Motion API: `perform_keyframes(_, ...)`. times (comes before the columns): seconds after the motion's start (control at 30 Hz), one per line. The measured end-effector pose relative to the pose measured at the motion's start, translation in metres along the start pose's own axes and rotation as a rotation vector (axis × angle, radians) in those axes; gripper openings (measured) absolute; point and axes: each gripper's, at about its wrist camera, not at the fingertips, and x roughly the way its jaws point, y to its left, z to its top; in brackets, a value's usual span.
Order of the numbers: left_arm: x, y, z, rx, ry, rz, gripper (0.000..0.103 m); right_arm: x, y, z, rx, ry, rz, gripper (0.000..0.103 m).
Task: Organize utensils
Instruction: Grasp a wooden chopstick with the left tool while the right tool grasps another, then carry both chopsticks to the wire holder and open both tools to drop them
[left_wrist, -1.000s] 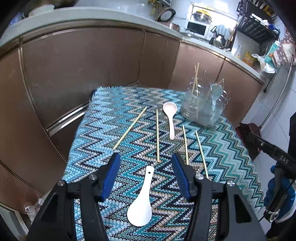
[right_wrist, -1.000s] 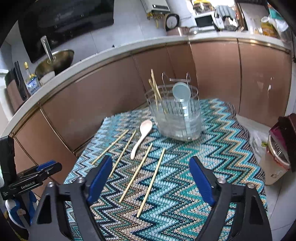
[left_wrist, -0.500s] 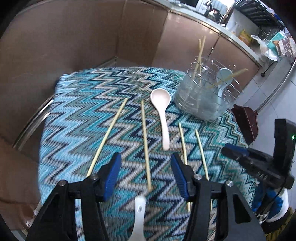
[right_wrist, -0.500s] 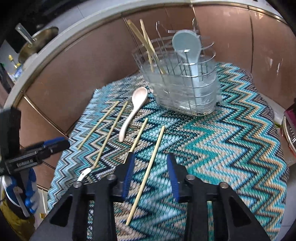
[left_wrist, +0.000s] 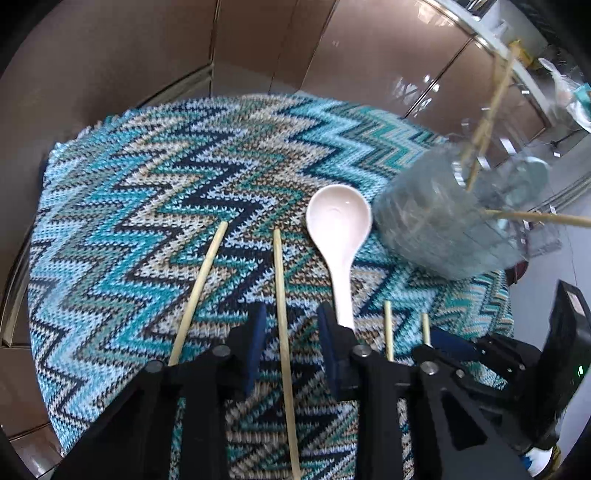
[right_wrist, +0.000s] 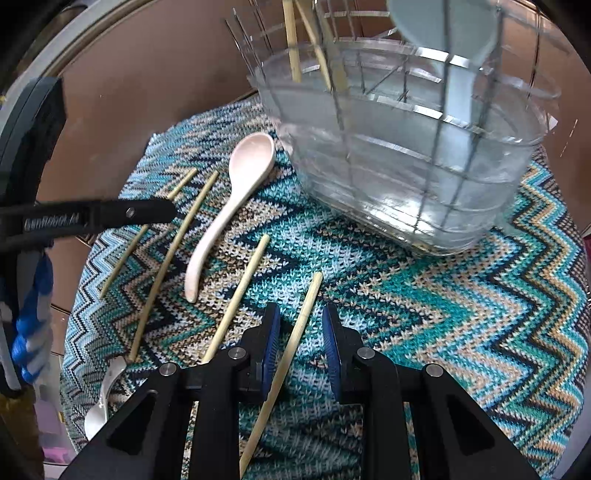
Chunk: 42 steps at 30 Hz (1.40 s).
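A knitted zigzag cloth (right_wrist: 424, 306) in teal, navy and beige covered the tabletop. On it stood a clear, round plastic utensil holder (right_wrist: 406, 155) with a thin wire grid, keeping bamboo chopsticks and a pale blue spoon (right_wrist: 443, 33) upright. Just beside its base lay a smooth, pale pink ceramic spoon (left_wrist: 341, 236), bowl toward the holder. 4 slim bamboo sticks lay loose on the cloth.

The left gripper (left_wrist: 290, 332) straddled 1 chopstick (left_wrist: 282, 317); its blue ribbed jaws were narrow but not touching it. The right gripper (right_wrist: 301, 334) likewise straddled another chopstick (right_wrist: 295, 339), jaws narrow with gaps either side. Both sets of jaws had just been closing. Compared with 1 second before, both grippers sat lower and closer to the cloth, and a white spoon (right_wrist: 101, 402) had slipped from the left view.
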Motion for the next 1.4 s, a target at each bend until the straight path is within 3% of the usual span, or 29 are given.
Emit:
perform_keyframes(0.2,0.025,-0.001,0.006,0.001,0.064,0.015,0.012,0.004,0.003,0.006,-0.02,0.013,-0.019,0.02)
perform_keyframes(0.37,0.029,-0.008,0.005,0.013,0.051,0.059,0.006,0.007,0.007,0.008,-0.037,0.016,-0.05,0.016)
perform_keyframes(0.5,0.023,-0.004,-0.003,-0.015,0.015,0.044,0.005,0.009,0.009,0.01,-0.015,0.017,-0.052,0.011)
perform_keyframes(0.67,-0.012,-0.001,-0.019,-0.014,-0.106,0.017,0.004,-0.002,0.001,0.006,0.032,0.001,-0.021,0.005)
perform_keyframes(1.07,-0.11,-0.016,-0.07,-0.032,-0.356,-0.038,0.005,-0.096,0.036,-0.028,-0.053,-0.22,0.04,0.005)
perform_keyframes(1.4,-0.156,-0.024,-0.118,-0.045,-0.422,-0.058,0.005,-0.166,0.067,-0.069,-0.133,-0.388,0.101,0.005)
